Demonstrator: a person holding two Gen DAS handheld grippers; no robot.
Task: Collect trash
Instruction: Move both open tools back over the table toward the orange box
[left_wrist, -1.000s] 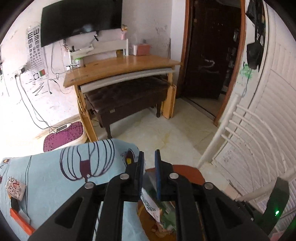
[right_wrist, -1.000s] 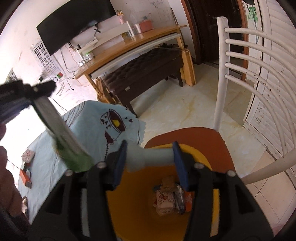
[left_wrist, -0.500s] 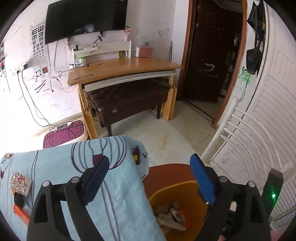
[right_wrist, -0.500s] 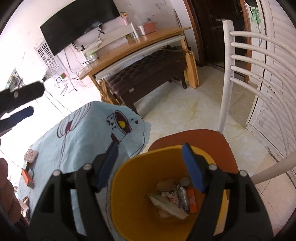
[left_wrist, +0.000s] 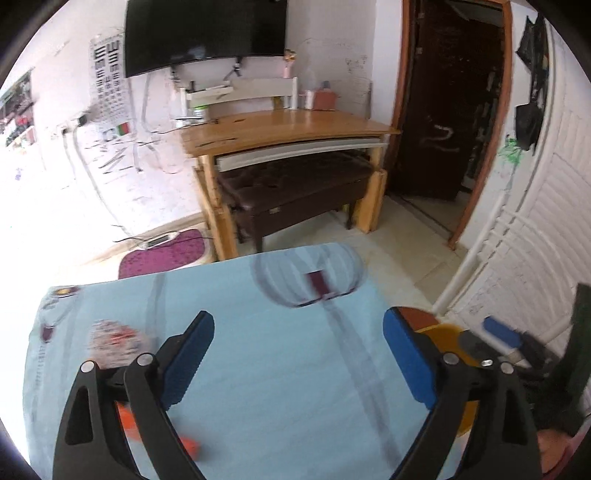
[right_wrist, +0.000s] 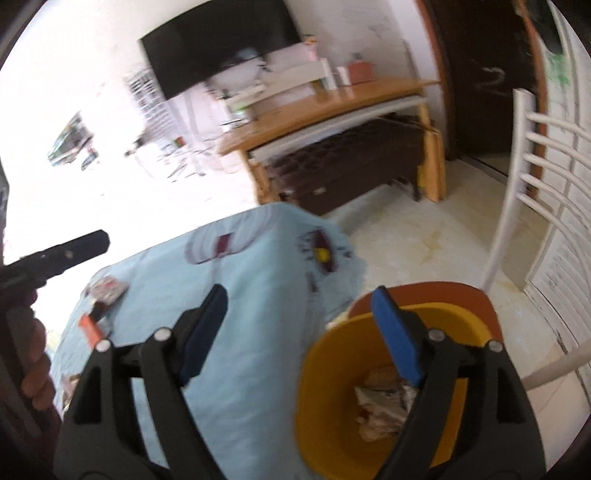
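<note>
Your counter (left_wrist: 258, 369), draped in its light blue printed cloth, now fills most of the left wrist view, where a second ago that camera looked down past the counter's right edge into the bin. That swing tells you the drop-off is over and the next pickup is starting.

The yellow bin (right_wrist: 332, 369) sits on the brown chair seat (right_wrist: 461, 295) just off the counter's right edge. It now holds a heap of crumpled wrappers and paper (right_wrist: 380, 406), including what both tools let go of over the last second: the green packet from your left one and the pale tube from your right one are no longer in any grip.

Your left hand-held gripper (left_wrist: 295, 354) has its blue pads spread wide with nothing between them, and it hangs above the middle of the counter. Your right hand-held gripper (right_wrist: 306, 332) is just as wide apart and empty, straddling the gap between the counter's right edge and the bin rim.

What remains lies near the counter's left edge: a small patterned packet (right_wrist: 107, 288), and nearer to you an orange piece (right_wrist: 90, 328) with a dark bit touching it. Both are blurred, so I can't tell exactly what they are. Judging by the layout, those are your next targets, and the left tool is the closer one.
</note>
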